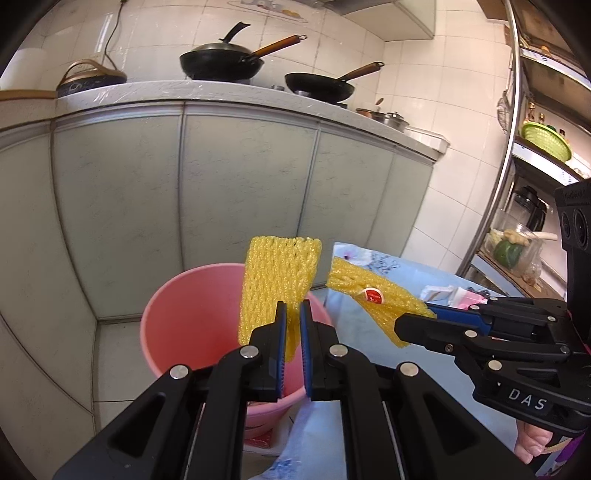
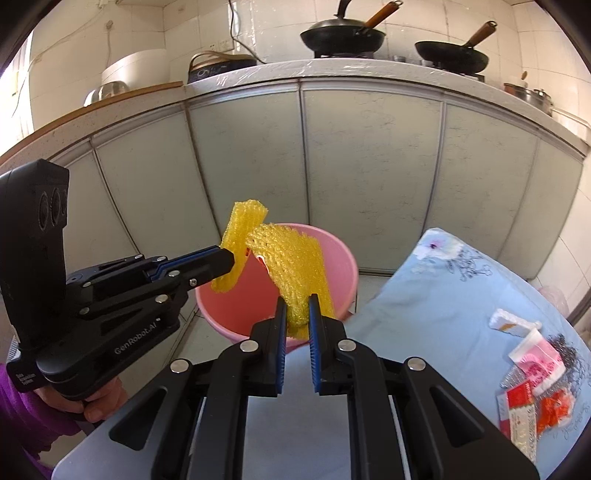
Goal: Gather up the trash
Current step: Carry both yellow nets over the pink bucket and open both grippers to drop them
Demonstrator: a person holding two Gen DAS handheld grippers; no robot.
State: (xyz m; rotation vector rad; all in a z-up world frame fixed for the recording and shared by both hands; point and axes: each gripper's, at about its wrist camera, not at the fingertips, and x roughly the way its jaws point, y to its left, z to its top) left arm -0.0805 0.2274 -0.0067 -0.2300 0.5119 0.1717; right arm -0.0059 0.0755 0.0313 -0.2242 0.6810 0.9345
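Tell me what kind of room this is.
Most likely a home kitchen: two black woks sit on a stove atop a tiled counter, with cabinet doors below and a pink bin on the floor.

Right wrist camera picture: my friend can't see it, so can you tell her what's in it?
Two grippers each hold a yellow foam net over a pink bucket on a kitchen floor: the right gripper pinches one net, the left gripper the other. Wrappers lie on a blue cloth-covered table, and two pans sit on the counter behind.
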